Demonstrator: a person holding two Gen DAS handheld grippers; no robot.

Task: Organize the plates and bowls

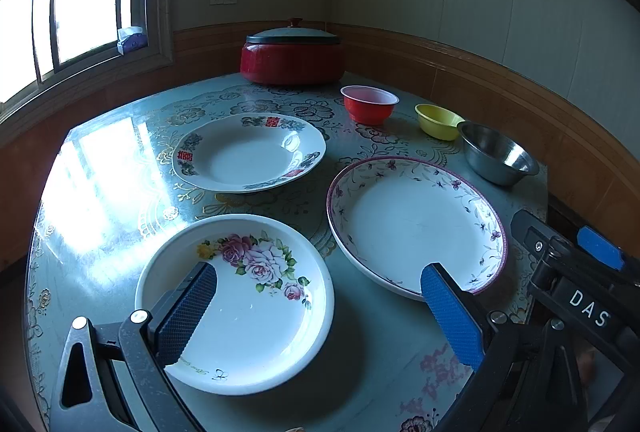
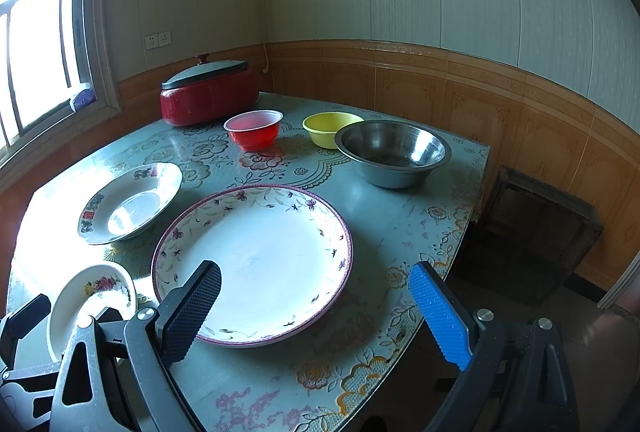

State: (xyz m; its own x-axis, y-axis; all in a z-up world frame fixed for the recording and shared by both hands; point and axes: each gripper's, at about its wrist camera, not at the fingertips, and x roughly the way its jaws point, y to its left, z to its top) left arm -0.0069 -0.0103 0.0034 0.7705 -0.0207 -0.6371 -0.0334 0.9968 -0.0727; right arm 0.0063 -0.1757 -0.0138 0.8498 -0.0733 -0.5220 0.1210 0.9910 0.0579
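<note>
- The left gripper (image 1: 318,290) hangs over the near side of the table (image 1: 100,168) with its jaws wide apart and nothing between them; one pad overlaps the rose plate (image 1: 236,302) in the picture, though I cannot tell whether it touches.
- The right gripper (image 2: 314,306) is likewise spread wide and empty, poised above the near rim of the purple-rimmed plate (image 2: 252,264).
- In the left wrist view the rose plate sits at 6 o'clock, the purple-rimmed plate at 3 o'clock, and the plate with red characters (image 1: 250,152) near centre toward 11 o'clock; none of them touch.
- The bowls line up toward 1 and 2 o'clock: a red bowl (image 1: 369,103), a yellow bowl (image 1: 438,121) and a steel bowl (image 1: 498,154), the last two just beside each other (a red lidded pot (image 1: 293,52) stands at 12 o'clock, well behind).
- The plates look like glazed ceramic: stiff, fairly heavy, slick and breakable, so they probably want a pinch across the raised rim and a slow lift.
- The red and yellow bowls look light, likely plastic, and may skid on the glossy tabletop; grip each by its wall, one finger inside.
- The steel bowl looks sturdy but slippery, best taken at its rolled lip.
</note>
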